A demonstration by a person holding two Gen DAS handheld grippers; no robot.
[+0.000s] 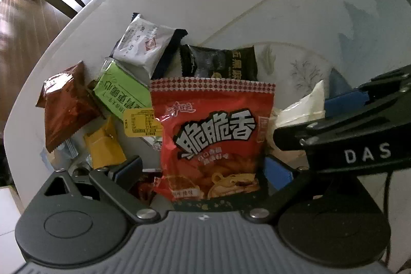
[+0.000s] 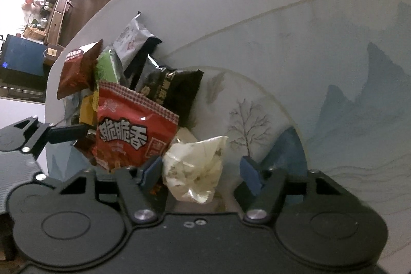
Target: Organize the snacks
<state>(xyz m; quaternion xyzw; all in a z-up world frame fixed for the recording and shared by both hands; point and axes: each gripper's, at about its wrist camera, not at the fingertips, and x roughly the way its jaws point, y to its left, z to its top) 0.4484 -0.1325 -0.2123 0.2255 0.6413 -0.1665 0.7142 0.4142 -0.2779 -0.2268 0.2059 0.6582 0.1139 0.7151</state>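
From the left wrist camera, a heap of snack packets sits on a pale round table [image 1: 195, 4]: a brown packet [image 1: 64, 107], a green packet [image 1: 120, 91], a grey and white packet [image 1: 146, 42], a black packet [image 1: 223, 63] and a small yellow packet [image 1: 102, 148], all jumbled and overlapping, with nothing visibly sorted (so the tidying looks barely begun). A red chip bag [image 1: 213, 137] stands upright between the fingers of the left gripper [image 1: 205, 171]; the fingers stand apart on either side of it, and whether their pads actually press the bag cannot be told. At the right edge the right gripper [image 1: 359, 119] reaches in, with a crumpled white wrapper [image 1: 300, 109] just at its tip. From the right wrist camera, the same pile lies up and to the left, partly over a painted plate [image 2: 257, 99] with a bare-tree design. The white wrapper [image 2: 195, 168] lies between the right gripper [image 2: 203, 171] fingers, close to the left pad and well clear of the right one, so the jaws are open and nothing is clamped. The red chip bag [image 2: 131, 132] leans just beside that left finger, with the left gripper [image 2: 66, 132] coming in from the far left. Almost all the sorting appears left to do.
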